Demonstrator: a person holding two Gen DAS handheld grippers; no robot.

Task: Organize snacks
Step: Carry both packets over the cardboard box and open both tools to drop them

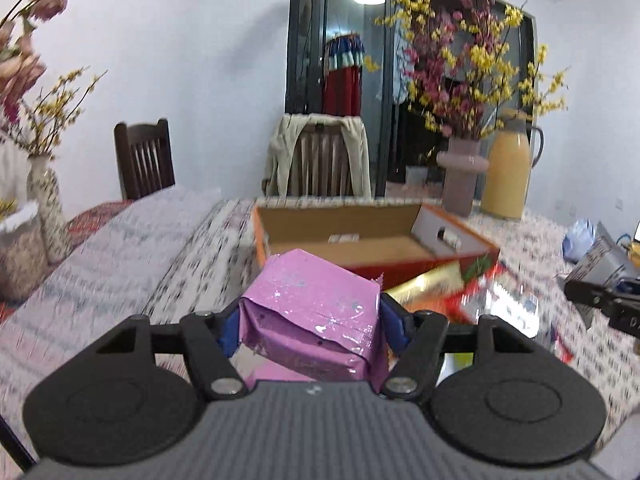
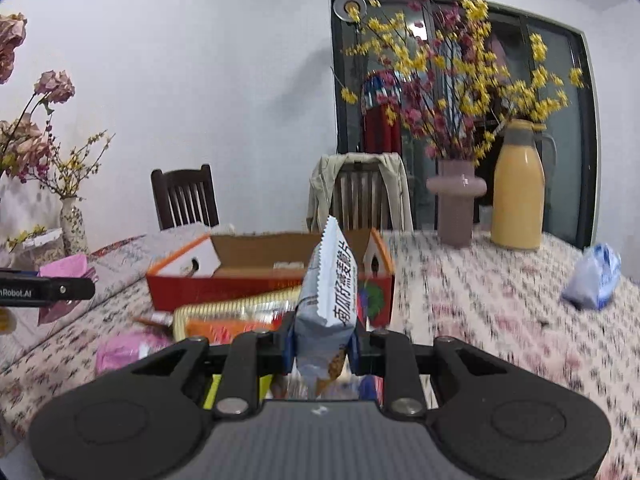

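My left gripper (image 1: 310, 320) is shut on a pink foil snack pack (image 1: 316, 304) and holds it above the table, short of the open red and orange cardboard box (image 1: 360, 240). My right gripper (image 2: 320, 344) is shut on a grey-blue snack packet (image 2: 330, 292) with Chinese print, held upright in front of the same box (image 2: 256, 280). A gold pack (image 1: 428, 282) and other red and orange snacks (image 2: 232, 320) lie in a pile before the box. Another pink pack (image 2: 124, 350) lies on the cloth. The left gripper with its pink pack shows at the left edge of the right wrist view (image 2: 48, 288).
The table has a patterned cloth (image 2: 480, 312). A mauve vase of flowers (image 2: 456, 200) and a yellow jug (image 2: 518, 196) stand at the far right. A blue-white bag (image 2: 596, 276) lies right. A patterned vase (image 1: 44, 200) stands left. Two chairs stand behind the table.
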